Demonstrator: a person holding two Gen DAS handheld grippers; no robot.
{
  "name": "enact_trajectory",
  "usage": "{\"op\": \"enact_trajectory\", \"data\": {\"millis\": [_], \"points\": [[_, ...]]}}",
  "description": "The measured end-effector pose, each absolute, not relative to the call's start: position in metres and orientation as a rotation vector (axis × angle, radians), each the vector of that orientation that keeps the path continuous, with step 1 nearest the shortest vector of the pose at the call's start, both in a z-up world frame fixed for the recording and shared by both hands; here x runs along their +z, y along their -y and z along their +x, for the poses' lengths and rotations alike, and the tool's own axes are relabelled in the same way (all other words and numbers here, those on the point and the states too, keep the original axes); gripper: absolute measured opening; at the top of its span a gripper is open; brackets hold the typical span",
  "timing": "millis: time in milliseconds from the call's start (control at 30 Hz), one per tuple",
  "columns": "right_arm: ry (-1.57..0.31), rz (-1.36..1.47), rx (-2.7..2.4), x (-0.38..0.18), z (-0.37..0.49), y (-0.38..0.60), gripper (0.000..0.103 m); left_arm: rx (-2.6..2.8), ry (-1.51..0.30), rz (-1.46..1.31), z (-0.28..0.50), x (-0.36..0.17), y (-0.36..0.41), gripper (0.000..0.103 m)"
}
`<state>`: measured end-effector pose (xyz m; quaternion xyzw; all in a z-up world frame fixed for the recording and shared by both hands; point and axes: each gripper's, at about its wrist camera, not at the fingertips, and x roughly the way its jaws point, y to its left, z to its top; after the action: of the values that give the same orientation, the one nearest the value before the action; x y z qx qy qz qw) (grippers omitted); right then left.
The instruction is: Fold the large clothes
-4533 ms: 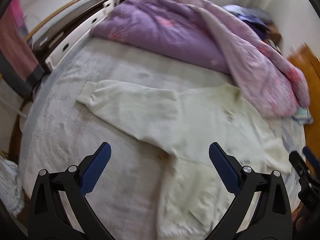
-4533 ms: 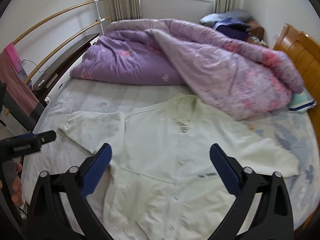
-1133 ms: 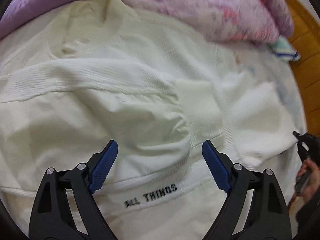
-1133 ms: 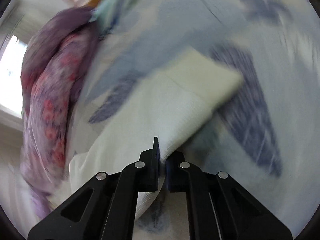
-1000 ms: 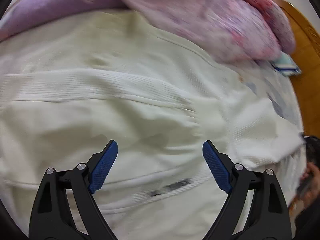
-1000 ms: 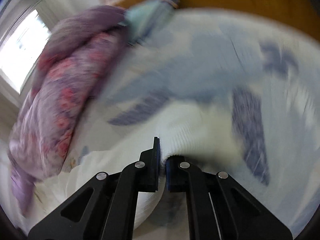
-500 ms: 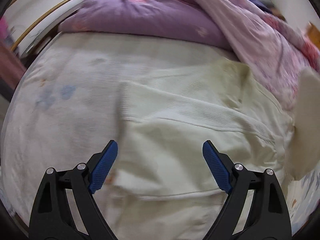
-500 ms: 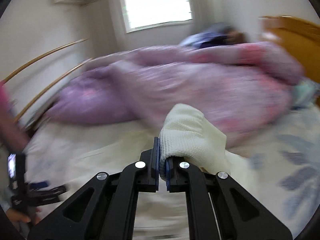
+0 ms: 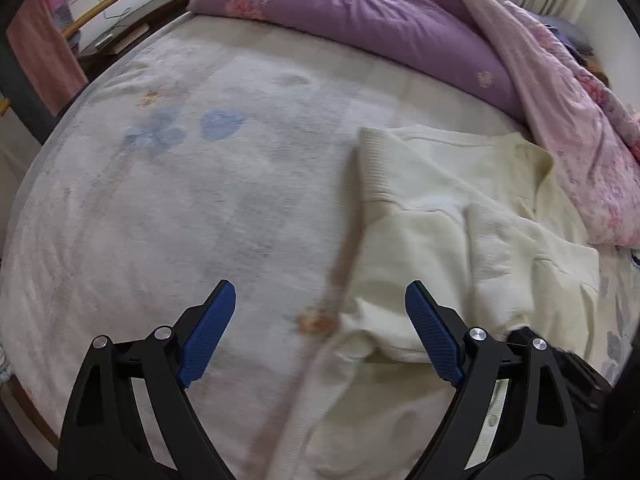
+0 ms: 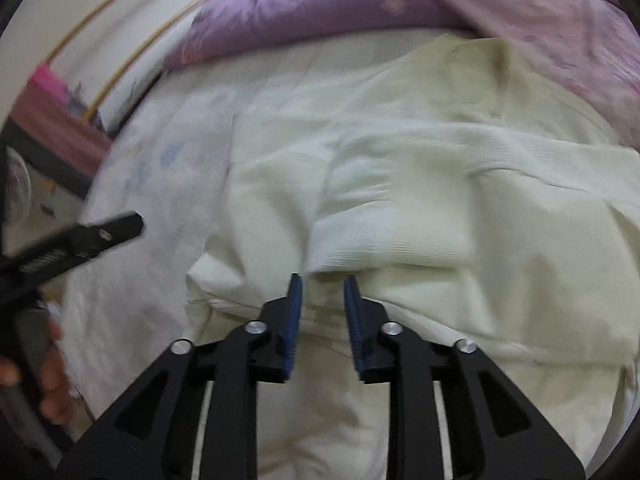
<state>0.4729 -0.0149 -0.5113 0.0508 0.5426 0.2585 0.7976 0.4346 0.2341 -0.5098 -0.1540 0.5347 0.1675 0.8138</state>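
The cream cardigan (image 10: pixel 420 184) lies on the bed (image 9: pixel 200 184), both sleeves laid across its front, near the purple quilt (image 9: pixel 360 12) at the far side. The right claw (image 10: pixel 320 300) is opening just above a sleeve cuff, gripping nothing. The left claw (image 9: pixel 320 312) hangs wide and released over the cardigan's left edge.

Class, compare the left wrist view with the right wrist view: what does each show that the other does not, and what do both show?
Left wrist only: a wide bare stretch of bedsheet with blue flower prints, the cardigan's ribbed cuff, and the left gripper with jaws wide, nothing between them.

Right wrist only: the right gripper, jaws opening, the pads clear of the cloth just beyond them, and a hand at the left edge.

Both: the cream cardigan on the bed and the purple quilt behind it.
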Motion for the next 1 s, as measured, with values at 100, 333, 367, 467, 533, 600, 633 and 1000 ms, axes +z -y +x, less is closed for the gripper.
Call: {"op": "enact_trajectory", "data": {"millis": [100, 333, 367, 467, 533, 600, 633, 1000], "points": [[-1.101, 0.195, 0.468, -0.492, 0.467, 0.072, 0.03, 0.28, -1.141, -0.294, 0.451, -0.51, -0.201, 0.087], [-1.127, 0.289, 0.148, -0.511, 0.501, 0.213, 0.032, 0.023, -1.145, -0.04, 0.501, -0.527, -0.06, 0.087], [-1.141, 0.297, 0.129, -0.518, 0.507, 0.229, 0.032, 0.003, -1.152, 0.005, 0.506, -0.533, -0.045, 0.087], [-1.182, 0.296, 0.121, -0.534, 0.514, 0.253, 0.032, 0.043, -1.204, 0.22, 0.524, -0.572, -0.005, 0.087], [-1.199, 0.311, 0.121, -0.543, 0.513, 0.267, 0.032, 0.141, -1.237, 0.344, 0.53, -0.599, -0.003, 0.087], [-1.227, 0.321, 0.118, -0.553, 0.515, 0.273, 0.032, 0.208, -1.228, 0.325, 0.529, -0.599, -0.017, 0.087], [-1.228, 0.318, 0.108, -0.556, 0.516, 0.272, 0.032, 0.263, -1.213, 0.265, 0.527, -0.591, -0.035, 0.087], [-1.184, 0.331, 0.071, -0.554, 0.529, 0.294, 0.045, 0.646, -1.193, -0.244, 0.477, -0.553, -0.232, 0.088]]}}
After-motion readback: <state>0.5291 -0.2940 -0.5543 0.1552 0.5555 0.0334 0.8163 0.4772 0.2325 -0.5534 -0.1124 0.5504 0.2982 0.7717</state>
